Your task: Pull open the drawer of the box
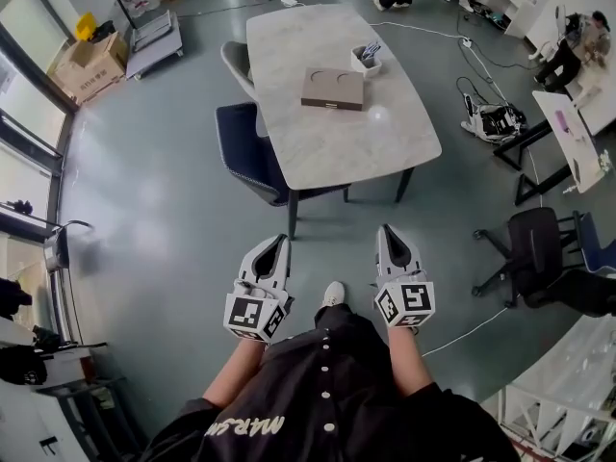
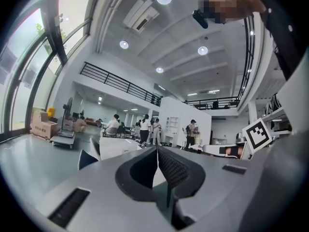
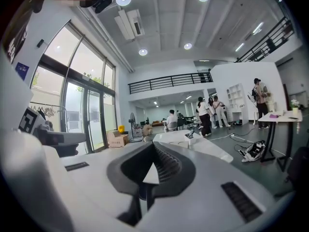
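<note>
The flat brown box (image 1: 333, 89) lies on the pale marble table (image 1: 337, 147), far ahead of me; from here I can't make out its drawer front. Both grippers are held low near the person's waist, well short of the table. My left gripper (image 1: 280, 242) has its jaws pressed together with nothing between them, as the left gripper view (image 2: 157, 150) also shows. My right gripper (image 1: 387, 230) is likewise shut and empty, seen again in the right gripper view (image 3: 154, 145). The box does not show in either gripper view.
A white pen holder (image 1: 366, 60) stands on the table beyond the box. A dark blue chair (image 1: 246, 154) and a grey chair (image 1: 235, 63) flank the table's left side. At the right are a black office chair (image 1: 532, 250), cables and a desk (image 1: 570, 135).
</note>
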